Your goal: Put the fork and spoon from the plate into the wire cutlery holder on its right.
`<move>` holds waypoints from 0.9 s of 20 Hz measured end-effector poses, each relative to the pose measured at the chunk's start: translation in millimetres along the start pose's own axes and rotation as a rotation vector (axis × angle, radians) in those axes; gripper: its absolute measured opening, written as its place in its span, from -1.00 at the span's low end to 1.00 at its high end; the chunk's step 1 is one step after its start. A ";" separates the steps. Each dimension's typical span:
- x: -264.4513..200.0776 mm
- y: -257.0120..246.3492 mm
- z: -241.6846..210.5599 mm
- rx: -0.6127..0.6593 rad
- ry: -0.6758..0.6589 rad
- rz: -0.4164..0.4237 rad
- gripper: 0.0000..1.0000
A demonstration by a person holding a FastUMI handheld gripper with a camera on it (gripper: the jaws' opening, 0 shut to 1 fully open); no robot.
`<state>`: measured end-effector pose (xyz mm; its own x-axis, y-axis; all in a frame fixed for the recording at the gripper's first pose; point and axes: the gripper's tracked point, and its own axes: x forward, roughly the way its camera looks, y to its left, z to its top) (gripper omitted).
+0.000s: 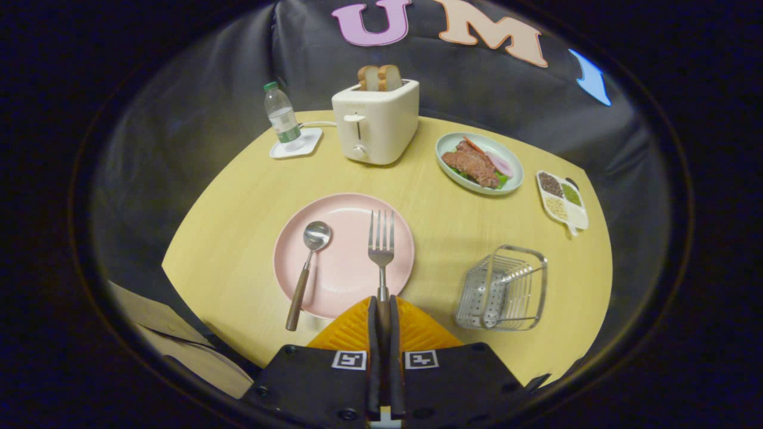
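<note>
Already your claw (384,307) is clamped on the fork (381,253) by its dark handle, both fingers pinching it, so the tines reach straight ahead over the pink plate (346,280). That end grip should let you drop it handle-down. Its head is bright steel. Ahead-left the spoon (307,268) rests, handle overhanging the rim; the wire cutlery holder (503,289) stands just right.

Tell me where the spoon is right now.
The spoon lies on the pink plate's left side, beside the fork, whose handle the gripper clamps.
</note>
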<state>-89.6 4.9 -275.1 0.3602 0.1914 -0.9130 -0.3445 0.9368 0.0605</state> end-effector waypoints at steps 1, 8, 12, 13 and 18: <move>-7.8 -9.3 0.2 -0.003 0.006 -0.011 -0.81; -46.8 -84.1 0.8 -0.050 0.060 -0.094 -0.81; -50.8 -116.0 -12.0 -0.082 0.137 -0.122 -0.82; -51.4 -122.7 -18.9 -0.093 0.163 -0.127 -0.82; -36.0 -127.7 -32.4 -0.133 0.256 -0.103 -0.81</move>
<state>-86.6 -131.1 -263.1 0.1745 0.0020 -0.9847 -0.4339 0.8978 -0.0751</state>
